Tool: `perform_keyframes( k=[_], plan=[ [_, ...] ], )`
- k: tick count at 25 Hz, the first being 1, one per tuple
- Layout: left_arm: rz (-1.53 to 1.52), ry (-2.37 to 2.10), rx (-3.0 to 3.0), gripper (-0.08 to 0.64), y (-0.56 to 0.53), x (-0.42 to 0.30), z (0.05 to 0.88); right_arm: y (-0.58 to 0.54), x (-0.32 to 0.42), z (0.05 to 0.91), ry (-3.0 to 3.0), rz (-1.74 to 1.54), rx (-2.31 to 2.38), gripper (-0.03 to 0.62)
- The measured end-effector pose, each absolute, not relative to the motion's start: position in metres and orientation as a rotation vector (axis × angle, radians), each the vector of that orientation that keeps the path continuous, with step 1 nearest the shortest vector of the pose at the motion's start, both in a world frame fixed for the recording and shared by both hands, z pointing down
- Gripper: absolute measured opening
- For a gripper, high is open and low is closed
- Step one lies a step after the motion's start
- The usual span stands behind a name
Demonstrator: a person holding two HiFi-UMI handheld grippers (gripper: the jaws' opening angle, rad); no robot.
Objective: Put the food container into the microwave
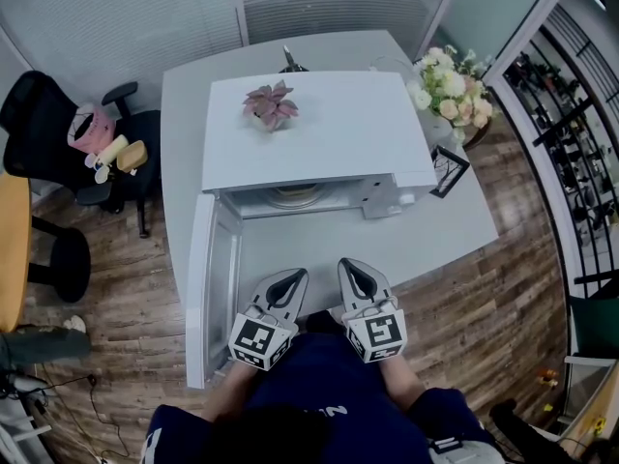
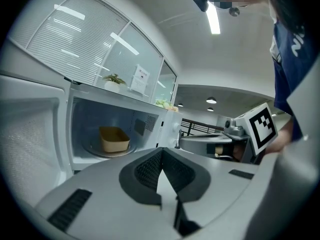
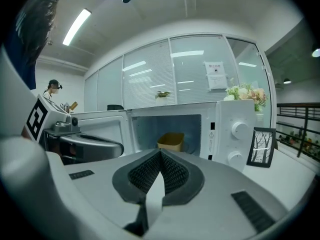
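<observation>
1. Dark blue clothing (image 1: 329,394) on the person fills the bottom of the head view. Just ahead of it, two grippers sit side by side, close to the body, over the near edge of the white table (image 1: 435,235).
2. Each gripper has its marker cube toward the person and its tips toward the open microwave (image 1: 319,129), tilted a little below level. The two lean slightly toward each other at the tips.
3. Left gripper (image 1: 293,276): its jaws are pressed together along their ribbed dark pads. Nothing is between them, and they touch nothing.
4. Right gripper (image 1: 350,264): its jaws are likewise closed pad to pad. It is empty and clear of the table and the oven.
5. The food container (image 2: 114,139), a tan open tub, stands upright inside the microwave cavity on the round turntable (image 2: 107,152). It is well apart from both grippers.
6. The microwave door (image 1: 208,288) is swung wide to the left. In the head view it runs back toward the person, just beside the left gripper.
7. A small pink-leaved plant (image 1: 272,104) stands on top of the microwave.
8. To the right of the oven are a bunch of pale flowers (image 1: 450,90) and a small framed picture (image 1: 450,172).
9. Two control knobs (image 3: 239,129) show on the oven's front panel.
</observation>
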State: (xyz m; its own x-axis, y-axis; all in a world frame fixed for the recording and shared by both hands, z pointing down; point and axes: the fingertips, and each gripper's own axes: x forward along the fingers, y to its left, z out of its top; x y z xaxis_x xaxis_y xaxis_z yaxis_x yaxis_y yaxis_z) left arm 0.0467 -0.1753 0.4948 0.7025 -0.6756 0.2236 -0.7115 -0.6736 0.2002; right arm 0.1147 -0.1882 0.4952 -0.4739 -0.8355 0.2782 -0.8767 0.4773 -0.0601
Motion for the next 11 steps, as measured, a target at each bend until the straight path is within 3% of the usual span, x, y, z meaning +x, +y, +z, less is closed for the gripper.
perform_keyframes(
  k=[11],
  plan=[
    [0.181,-1.124,2.621,0.002,-0.1817,0.0404,0.4978,-0.1920,0.1130,0.4953,-2.501,0.256,1.476,0.009]
  ],
)
